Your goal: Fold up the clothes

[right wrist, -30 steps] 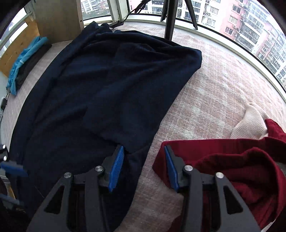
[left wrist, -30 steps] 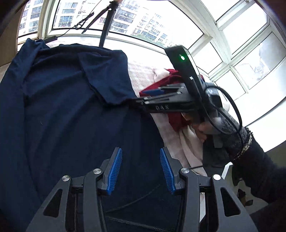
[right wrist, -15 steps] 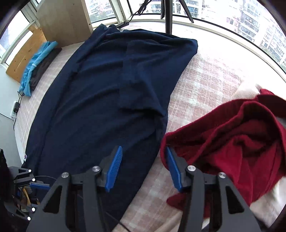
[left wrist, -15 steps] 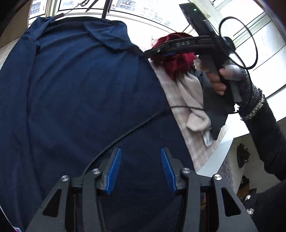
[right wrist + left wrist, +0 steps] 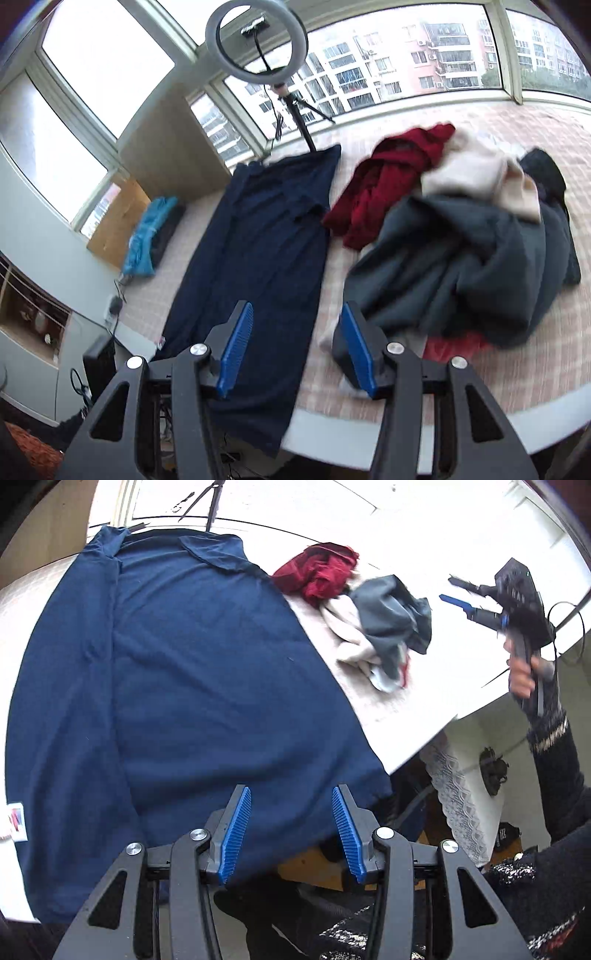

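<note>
A navy blue shirt (image 5: 192, 686) lies spread flat on the table, its hem hanging over the near edge; it also shows in the right wrist view (image 5: 258, 251). My left gripper (image 5: 291, 834) is open and empty above the hem. My right gripper (image 5: 295, 350) is open and empty, raised above the table's near edge. It shows in the left wrist view (image 5: 463, 594), held high at the right. A pile of a red garment (image 5: 388, 177), a cream one (image 5: 476, 177) and a dark grey one (image 5: 480, 258) lies right of the shirt.
A ring light on a tripod (image 5: 258, 40) stands at the table's far edge by the windows. A folded light-blue and dark stack (image 5: 151, 236) lies far left. The table's rounded edge (image 5: 332, 424) is close below my right gripper.
Both grippers have pulled back and up, away from the shirt. The right gripper has swung far to the right. The whole shirt and the pile have come into view.
</note>
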Demonstrator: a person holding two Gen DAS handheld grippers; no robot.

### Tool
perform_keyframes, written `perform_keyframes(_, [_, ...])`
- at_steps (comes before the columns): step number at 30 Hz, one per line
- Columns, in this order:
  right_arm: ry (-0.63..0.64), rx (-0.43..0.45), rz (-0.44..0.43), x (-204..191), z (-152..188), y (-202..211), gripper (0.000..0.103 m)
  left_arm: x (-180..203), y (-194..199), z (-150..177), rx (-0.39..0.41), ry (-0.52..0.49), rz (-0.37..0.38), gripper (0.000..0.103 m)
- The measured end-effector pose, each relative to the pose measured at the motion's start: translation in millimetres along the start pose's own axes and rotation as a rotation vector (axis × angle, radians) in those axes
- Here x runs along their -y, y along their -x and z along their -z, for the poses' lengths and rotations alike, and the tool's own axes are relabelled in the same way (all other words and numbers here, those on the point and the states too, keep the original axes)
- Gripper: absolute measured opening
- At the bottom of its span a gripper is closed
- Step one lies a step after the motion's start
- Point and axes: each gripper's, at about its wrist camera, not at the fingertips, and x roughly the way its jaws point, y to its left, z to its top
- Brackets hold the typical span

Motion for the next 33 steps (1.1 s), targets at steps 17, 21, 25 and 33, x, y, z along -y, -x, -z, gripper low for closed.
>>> perform_keyframes(17, [-0.027, -0.065, 0.072, -2.4, 74.7, -11.4, 0.049, 157.7, -120.9, 36.7, 0.000, -0.576, -0.238, 0.051])
perform_keyframes(21, [0.002, -0.072, 0.077, -4.5, 44.1, -16.9, 0.049, 155.2, -132.4, 32.9, 0.004, -0.588, -0.267, 0.046])
perform_keyframes(25, [0.071, -0.086, 0.067, -13.6, 3.3, -40.0, 0.050, 143.4, -129.6, 21.7, -0.003, -0.523, -0.204, 0.012])
perform_keyframes(33, [0.102, -0.103, 0.065, 1.1, -141.0, -155.3, 0.054, 109.9, -65.0, -6.9, 0.093, -0.206, -0.013, 0.005])
